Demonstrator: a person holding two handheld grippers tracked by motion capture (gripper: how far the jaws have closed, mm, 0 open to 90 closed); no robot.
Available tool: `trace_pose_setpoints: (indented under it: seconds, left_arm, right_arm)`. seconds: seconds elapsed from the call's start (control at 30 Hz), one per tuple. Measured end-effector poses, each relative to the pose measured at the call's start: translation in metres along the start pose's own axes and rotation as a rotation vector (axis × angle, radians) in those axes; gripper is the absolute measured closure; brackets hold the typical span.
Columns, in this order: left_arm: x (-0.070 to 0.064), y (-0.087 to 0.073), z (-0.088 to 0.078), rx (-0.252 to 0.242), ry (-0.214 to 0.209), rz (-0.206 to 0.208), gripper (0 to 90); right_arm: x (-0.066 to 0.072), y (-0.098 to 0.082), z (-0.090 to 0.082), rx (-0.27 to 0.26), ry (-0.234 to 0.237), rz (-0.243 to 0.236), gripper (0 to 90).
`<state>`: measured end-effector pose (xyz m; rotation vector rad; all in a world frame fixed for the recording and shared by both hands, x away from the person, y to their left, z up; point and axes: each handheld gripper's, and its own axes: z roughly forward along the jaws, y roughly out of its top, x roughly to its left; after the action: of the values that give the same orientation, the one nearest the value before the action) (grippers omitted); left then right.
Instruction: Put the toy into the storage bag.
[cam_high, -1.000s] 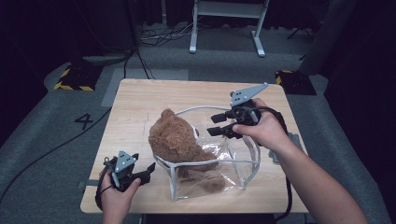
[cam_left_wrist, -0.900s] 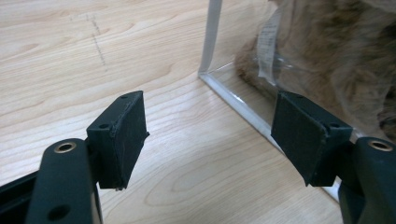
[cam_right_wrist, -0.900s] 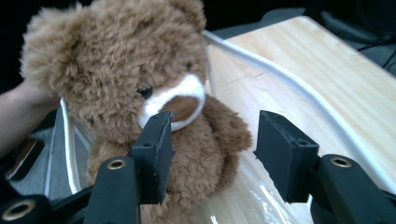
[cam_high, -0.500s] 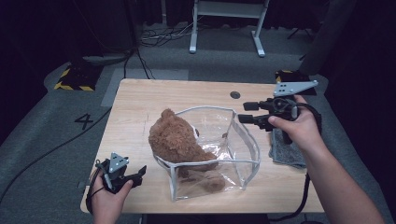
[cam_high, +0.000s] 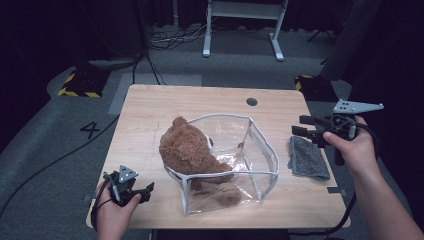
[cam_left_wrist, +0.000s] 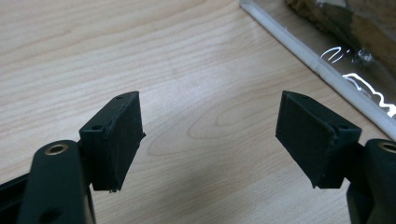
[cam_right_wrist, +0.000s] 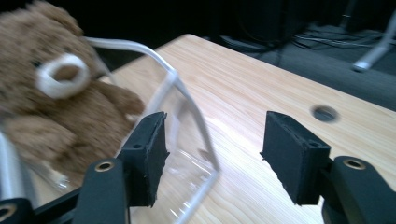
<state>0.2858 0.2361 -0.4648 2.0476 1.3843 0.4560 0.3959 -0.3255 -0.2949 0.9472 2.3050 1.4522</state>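
Brown teddy bear (cam_high: 187, 150) sits half inside clear bag (cam_high: 260, 150) mid-surface (cam_high: 150, 110), w/ left tongs (cam_high: 142, 191) apart near front-left edge & right tongs (cam_high: 299, 125), just been opening, empty, held above grey cloth (cam_high: 306, 159).

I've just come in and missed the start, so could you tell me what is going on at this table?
A person works with two handheld grippers around a brown teddy bear sitting in a clear bag. The right gripper, jaws just opening and empty, hovers over the grey cloth beside the bag. The left gripper rests open near the table's front edge.
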Motion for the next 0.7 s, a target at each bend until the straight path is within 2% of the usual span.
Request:
trace_pose_setpoints:
  seconds: [0.13,0.23,0.37,0.47,0.57,0.7]
  left_arm:
    - [0.003,0.0,0.005,0.046,0.011,0.02,22.8]
    - [0.006,0.002,0.007,0.066,0.009,0.018,21.8]
    - [0.006,0.003,0.012,0.064,0.005,0.026,21.7]
    - [0.006,0.003,0.015,0.07,0.001,0.043,20.2]
    - [0.006,0.001,0.017,0.059,0.0,0.04,19.7]
    - [0.007,-0.001,0.019,0.07,-0.003,0.041,19.6]
  right_arm:
    - [-0.008,-0.019,-0.004,0.038,-0.065,0.009,36.6]
    - [-0.013,-0.035,-0.004,0.063,-0.114,0.017,34.9]
    - [-0.017,-0.056,0.0,0.108,-0.134,0.041,27.6]
    - [-0.019,-0.073,0.005,0.167,-0.165,0.043,23.0]
    - [-0.022,-0.087,0.008,0.18,-0.17,0.052,22.7]
    - [-0.026,-0.106,0.013,0.203,-0.176,0.064,22.6]
